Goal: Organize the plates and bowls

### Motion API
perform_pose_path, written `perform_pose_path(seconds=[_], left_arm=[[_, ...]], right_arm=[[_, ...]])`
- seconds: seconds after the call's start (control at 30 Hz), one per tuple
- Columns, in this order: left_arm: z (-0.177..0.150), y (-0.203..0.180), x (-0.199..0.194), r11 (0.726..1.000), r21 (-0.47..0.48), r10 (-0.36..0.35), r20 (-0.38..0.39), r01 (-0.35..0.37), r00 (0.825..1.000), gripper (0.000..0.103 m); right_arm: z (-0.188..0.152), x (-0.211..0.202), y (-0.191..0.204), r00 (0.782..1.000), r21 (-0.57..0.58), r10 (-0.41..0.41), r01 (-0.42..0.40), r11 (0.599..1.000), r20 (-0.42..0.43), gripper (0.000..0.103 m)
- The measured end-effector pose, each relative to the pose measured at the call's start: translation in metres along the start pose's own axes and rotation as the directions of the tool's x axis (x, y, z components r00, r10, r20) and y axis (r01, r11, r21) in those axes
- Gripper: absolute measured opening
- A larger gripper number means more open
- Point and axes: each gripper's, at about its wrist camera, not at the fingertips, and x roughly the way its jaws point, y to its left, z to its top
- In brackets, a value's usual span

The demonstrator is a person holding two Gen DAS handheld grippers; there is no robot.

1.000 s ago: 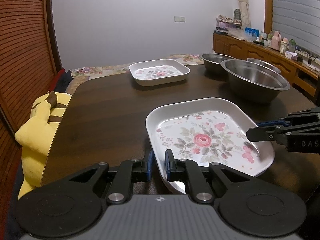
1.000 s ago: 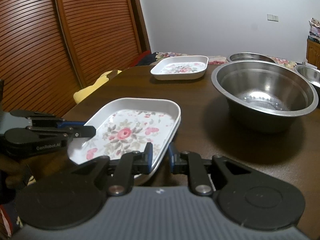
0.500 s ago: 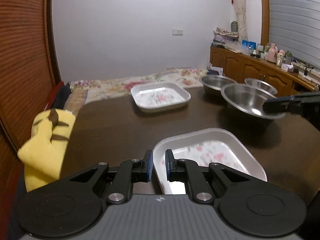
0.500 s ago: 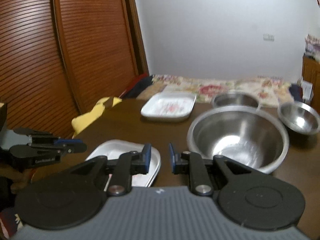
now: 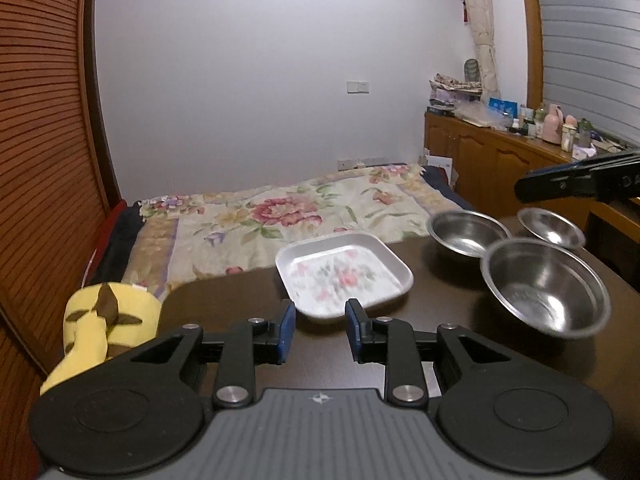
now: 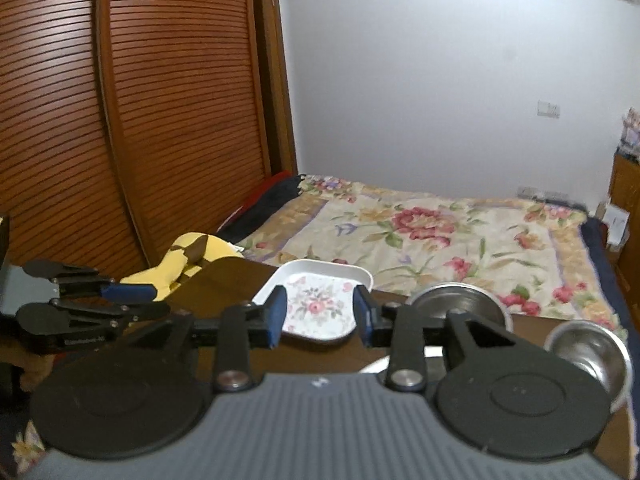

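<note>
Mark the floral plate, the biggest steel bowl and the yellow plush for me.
floral plate (image 5: 340,276): left wrist view, on its patterned floor.
biggest steel bowl (image 5: 548,294): left wrist view, on its inner wall.
yellow plush (image 5: 100,320): left wrist view, on its yellow body.

Empty right claw (image 6: 320,316) above floral plate (image 6: 320,304)

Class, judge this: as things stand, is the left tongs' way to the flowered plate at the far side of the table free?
Probably yes: the left tongs stand open and empty, with only bare table before the plate.
</note>
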Motion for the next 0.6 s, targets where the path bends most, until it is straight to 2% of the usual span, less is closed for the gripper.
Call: perform_pose_path(seconds=[0.2, 0.33, 0.6], left_arm=[[0.023, 0.011, 0.035, 1.000, -0.024, -0.001, -0.014, 0.001, 1.000, 0.029], [0.031, 0.019, 0.058, 1.000, -0.030, -0.007, -0.030, 0.006, 1.000, 0.034], [0.033, 0.034, 0.103, 0.997, -0.073, -0.025, -0.085, 0.019, 0.996, 0.034]], right_arm=[[0.012, 0.046, -0.020, 0.994, 0.116, 0.059, -0.049, 0.992, -0.092, 0.038], [0.016, 0.069, -0.024, 0.989, 0.103, 0.047, -0.033, 0.994, -0.141, 0.038], [0.015, 0.115, -0.034, 0.968, 0.082, 0.033, -0.013, 0.997, -0.247, 0.038]])
